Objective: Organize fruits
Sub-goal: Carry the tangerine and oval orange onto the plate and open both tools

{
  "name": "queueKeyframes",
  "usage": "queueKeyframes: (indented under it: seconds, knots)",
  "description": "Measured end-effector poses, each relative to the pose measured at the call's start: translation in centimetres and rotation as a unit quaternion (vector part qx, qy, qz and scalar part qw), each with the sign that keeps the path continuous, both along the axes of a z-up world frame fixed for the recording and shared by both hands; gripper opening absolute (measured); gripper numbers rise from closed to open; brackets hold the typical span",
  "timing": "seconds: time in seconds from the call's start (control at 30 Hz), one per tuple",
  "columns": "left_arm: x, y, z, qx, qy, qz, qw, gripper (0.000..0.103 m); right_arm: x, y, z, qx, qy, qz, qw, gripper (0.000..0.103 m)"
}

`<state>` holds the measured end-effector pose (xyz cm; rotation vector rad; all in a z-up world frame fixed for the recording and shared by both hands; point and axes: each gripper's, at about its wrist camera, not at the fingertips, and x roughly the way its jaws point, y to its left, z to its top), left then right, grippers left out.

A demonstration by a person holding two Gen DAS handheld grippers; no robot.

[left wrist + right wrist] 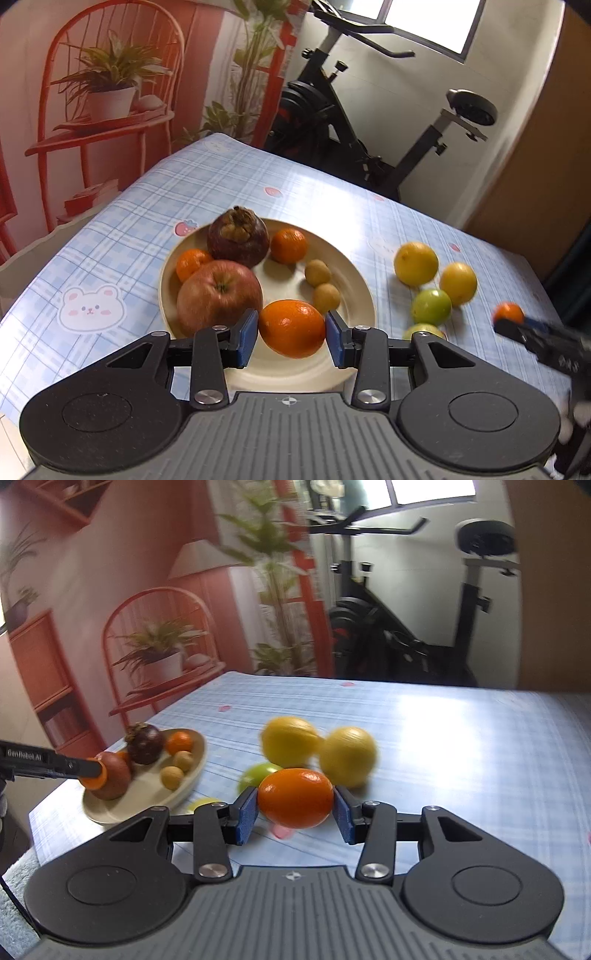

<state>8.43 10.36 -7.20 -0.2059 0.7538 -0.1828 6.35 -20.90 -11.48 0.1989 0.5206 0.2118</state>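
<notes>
Evidently, each gripper clamped a small orange citrus fruit for transfer: the left gripper [291,338] held its orange fruit [291,328] above the cream ceramic plate [360,295]; the right gripper [294,812] carried its orange fruit [295,798] over the blue checked tablecloth [443,738], jaws part-open.

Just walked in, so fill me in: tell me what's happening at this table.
A person is sorting fruit with two handheld tongs. The left tongs hold an orange over the cream plate, beside the apple and mangosteen. The right tongs grip another orange above the tablecloth, near loose yellow and green fruits.
</notes>
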Motion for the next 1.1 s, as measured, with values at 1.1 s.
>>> queueKeyframes:
  seconds: [1.1]
  knots:
    - [0.5,0.7,-3.4,0.030,0.026,0.004,0.9992,0.043,6.5,12.0,-2.1,-0.087,0.001,0.165,0.982,0.051]
